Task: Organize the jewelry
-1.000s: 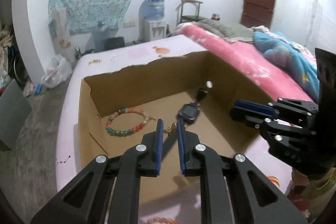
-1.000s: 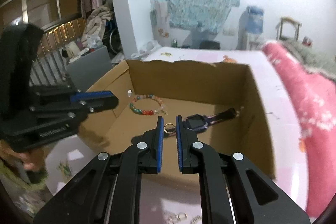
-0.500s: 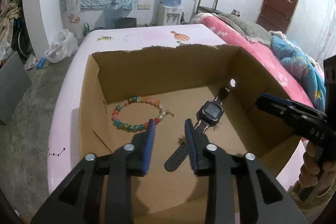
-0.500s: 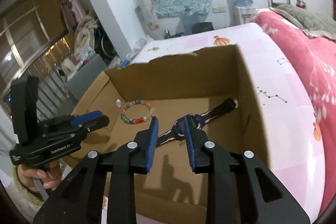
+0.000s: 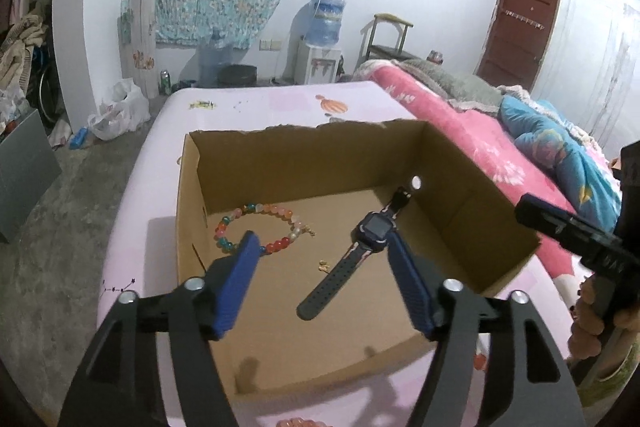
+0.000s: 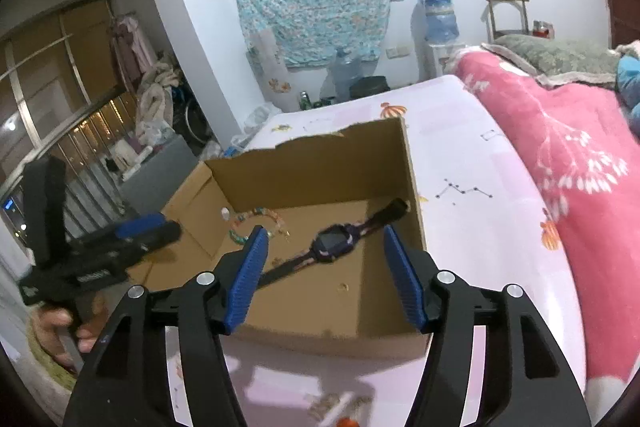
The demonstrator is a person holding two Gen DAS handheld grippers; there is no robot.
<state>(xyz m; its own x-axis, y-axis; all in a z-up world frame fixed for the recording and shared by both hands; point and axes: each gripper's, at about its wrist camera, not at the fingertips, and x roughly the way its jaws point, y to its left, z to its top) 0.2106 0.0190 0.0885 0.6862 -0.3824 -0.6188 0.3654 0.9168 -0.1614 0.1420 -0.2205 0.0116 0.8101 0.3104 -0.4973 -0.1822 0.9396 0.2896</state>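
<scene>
Left wrist view: the left gripper (image 5: 320,259) hangs over the near edge of an open cardboard box (image 5: 472,187) on a pink bedsheet (image 5: 280,103), its jaws opening, blue pads well apart and nothing between them. Beyond the left finger, a bead bracelet (image 5: 256,227) of mixed colours lies on the box floor, partly hidden by that pad. A dark wristwatch (image 5: 360,247) lies diagonally just inside the right finger, its strap reaching toward the far right corner. Between the two fingertips, a small gold piece (image 5: 323,264) sits on the cardboard, apart from both watch and bracelet. Off to the right finger's side, the right gripper (image 5: 576,235) shows at the frame edge, held in a hand (image 5: 592,311).

Right wrist view: the right gripper (image 6: 324,247) hangs above the box (image 6: 304,163), jaws likewise opening and empty. The watch (image 6: 332,245) lies between and below the fingertips, the bracelet (image 6: 252,223) beyond the left finger. Farther left, the left gripper (image 6: 100,255) is gripped by a hand (image 6: 64,331). A pink quilt (image 6: 560,131) lies past the right finger.
</scene>
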